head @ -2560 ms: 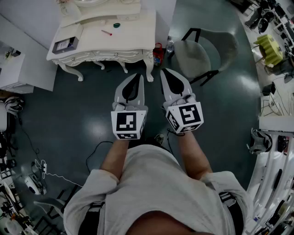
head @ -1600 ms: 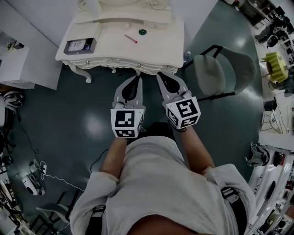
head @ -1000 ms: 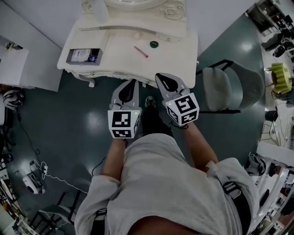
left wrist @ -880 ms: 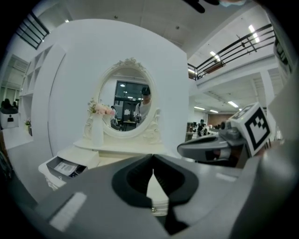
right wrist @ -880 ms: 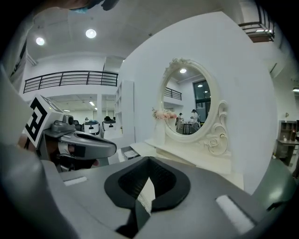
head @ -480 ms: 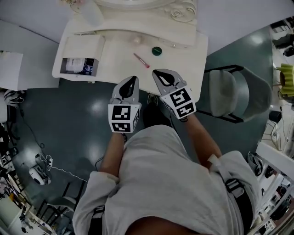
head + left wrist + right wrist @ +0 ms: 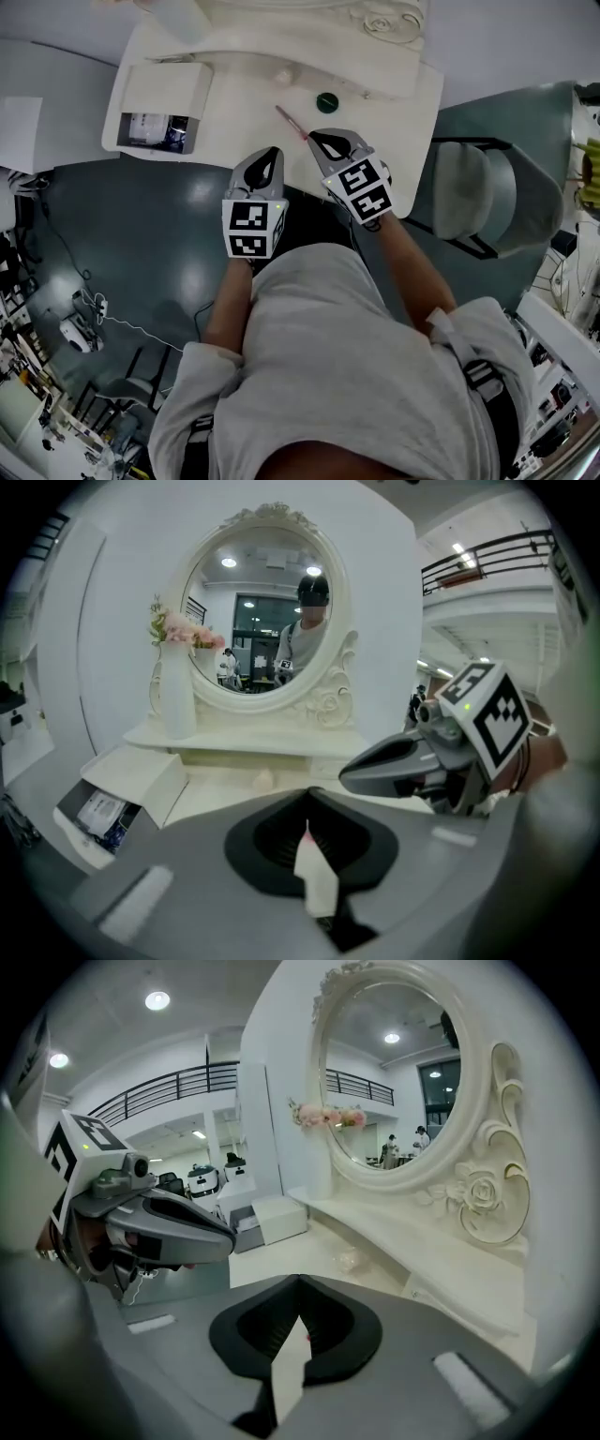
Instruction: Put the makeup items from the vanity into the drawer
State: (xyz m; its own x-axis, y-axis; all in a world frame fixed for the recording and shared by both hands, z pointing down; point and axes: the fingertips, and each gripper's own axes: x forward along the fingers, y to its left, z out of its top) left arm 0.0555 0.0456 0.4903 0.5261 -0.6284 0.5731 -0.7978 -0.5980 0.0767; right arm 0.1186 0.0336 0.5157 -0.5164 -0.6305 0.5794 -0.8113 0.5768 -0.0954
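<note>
On the white vanity lie a thin red makeup stick, a round dark green item and a small pale lump. The vanity's drawer stands pulled out at the left with printed packs inside. My right gripper is shut and empty, its tip over the tabletop just right of the red stick. My left gripper is shut and empty at the vanity's front edge. In the gripper views the left gripper and the right gripper point at the tabletop side by side.
A grey chair stands right of the vanity. An oval mirror and a white vase with pink flowers stand on the raised back shelf. Cables and gear lie on the dark floor at the left.
The person has walked up to the vanity. Both shut grippers have moved forward and down, from over the floor to its front edge, the right one now over the tabletop.
</note>
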